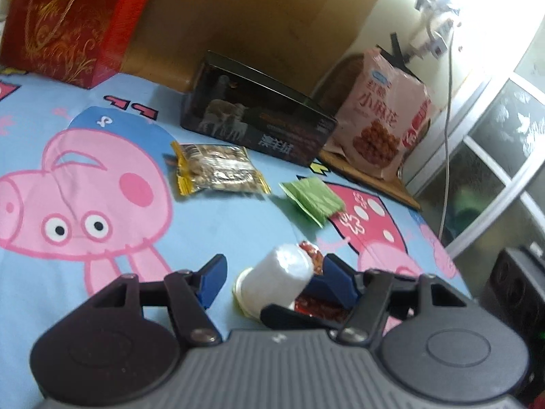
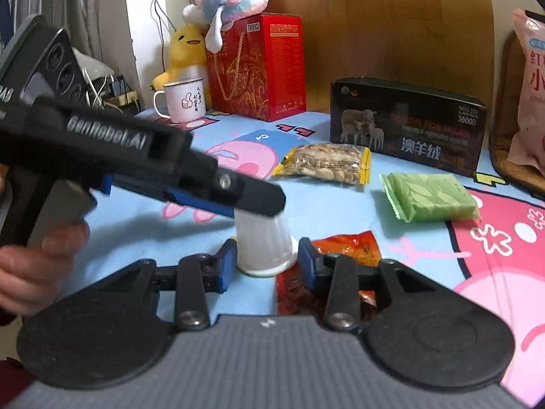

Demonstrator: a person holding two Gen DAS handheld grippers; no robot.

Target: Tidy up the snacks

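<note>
Both sets straddle the white cup mid-bed: left tongs gape open, right tongs hug its rim, I can't tell if they're pinching.

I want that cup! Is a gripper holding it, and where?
Cannot tell. The right gripper straddles the upturned white cup near its rim, but a firm pinch isn't clear. The left gripper is open, grasping nothing.

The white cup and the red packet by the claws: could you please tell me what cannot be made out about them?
White cup: right wrist view, the left claw covers its top; whether the right claw presses it is unclear.
Red packet: right wrist view, right claw hides its near end; print unreadable.
Left wrist view: cup and claw hide most of the packet.
</note>
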